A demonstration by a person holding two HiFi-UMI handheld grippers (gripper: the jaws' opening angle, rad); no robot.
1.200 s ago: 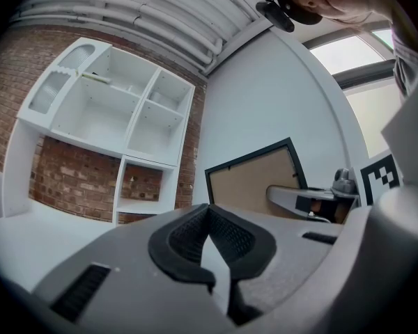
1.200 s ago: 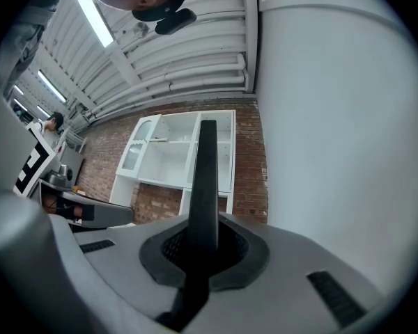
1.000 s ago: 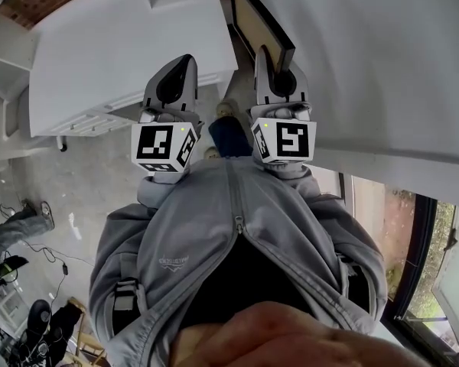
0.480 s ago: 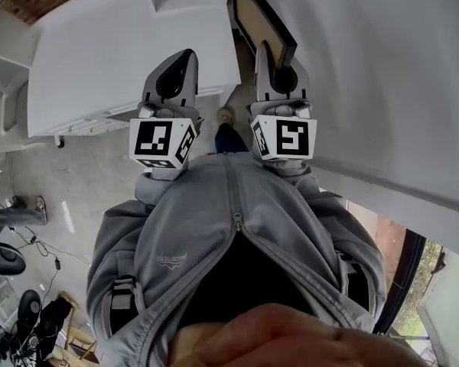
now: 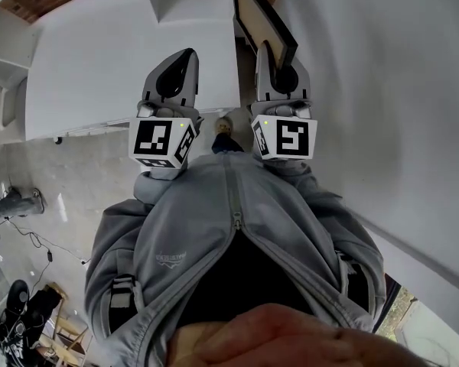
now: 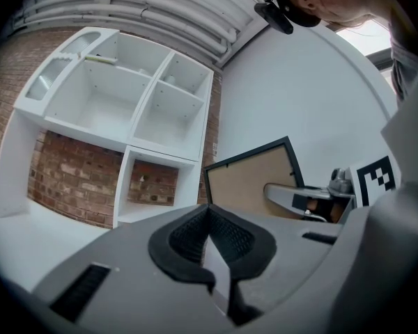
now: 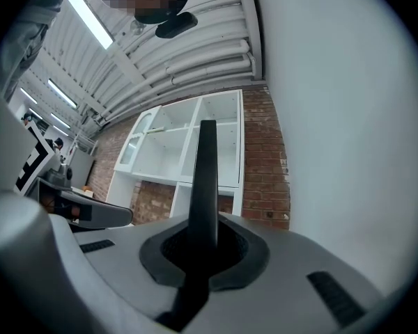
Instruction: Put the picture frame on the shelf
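The picture frame (image 5: 262,17) has a black rim and a brown back. My right gripper (image 5: 268,56) is shut on its lower edge and holds it upright. In the right gripper view the picture frame (image 7: 207,179) shows edge-on, rising from between the jaws of the right gripper (image 7: 205,239). In the left gripper view the picture frame (image 6: 254,179) stands to the right, its brown back showing. My left gripper (image 5: 185,56) is beside it, shut and holding nothing; the left gripper (image 6: 210,218) shows its pads pressed together. Ahead stands the white shelf unit (image 6: 146,96) with open compartments, the same shelf unit (image 7: 174,152) seen beyond the frame.
A white counter (image 5: 122,52) juts out below the shelf compartments. A plain white wall (image 5: 382,90) runs along the right. Brick wall (image 6: 76,179) shows behind the shelf. Cables and dark gear (image 5: 15,312) lie on the grey floor (image 5: 46,182) at the left.
The white counter and shelf have drawn nearer in the head view as the person steps forward. Both grippers keep their grip and spacing. The window at lower right has slid out of view.
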